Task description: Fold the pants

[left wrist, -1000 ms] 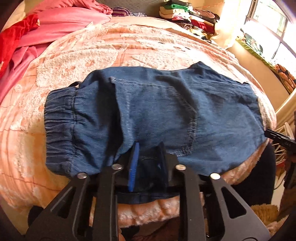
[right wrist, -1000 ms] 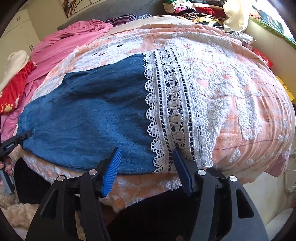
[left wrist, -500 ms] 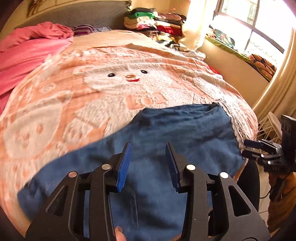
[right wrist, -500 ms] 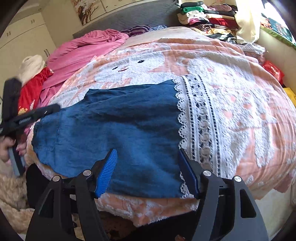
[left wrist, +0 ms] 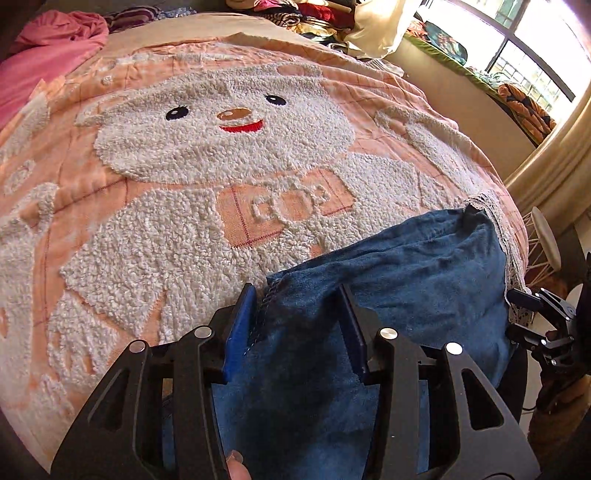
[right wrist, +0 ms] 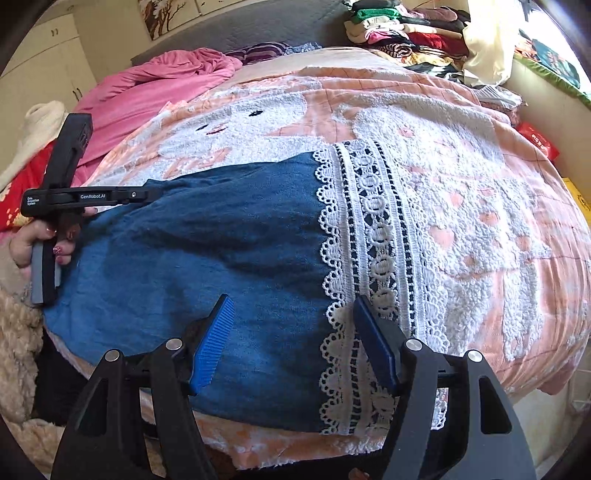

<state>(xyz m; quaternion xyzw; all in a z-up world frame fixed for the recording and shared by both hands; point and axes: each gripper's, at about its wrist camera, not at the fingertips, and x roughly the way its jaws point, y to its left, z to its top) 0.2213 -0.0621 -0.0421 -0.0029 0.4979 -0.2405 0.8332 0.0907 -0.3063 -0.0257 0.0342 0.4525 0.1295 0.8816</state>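
Parted left tool (left wrist: 297,325) over pants (left wrist: 406,280)

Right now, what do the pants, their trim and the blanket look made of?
Pants: soft blue denim-like cloth, matte, loosely wrinkled. Trim: white openwork lace with scalloped edges. Blanket: peach woven fabric with raised, fluffy white pile forming a bear.

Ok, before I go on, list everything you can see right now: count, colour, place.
pants: one, blue denim with a white lace hem, lying flat at the bed's near edge
blanket: one, peach with a white bear, covering the bed
quilt: one, pink, bunched at the far left
clothes pile: one, mixed colours, stacked at the bed's far right
picture: one, on the wall behind the bed
window: one, bright, far right
left gripper: black with blue pads, open over the pants
right gripper: black with blue pads, open over the lace hem
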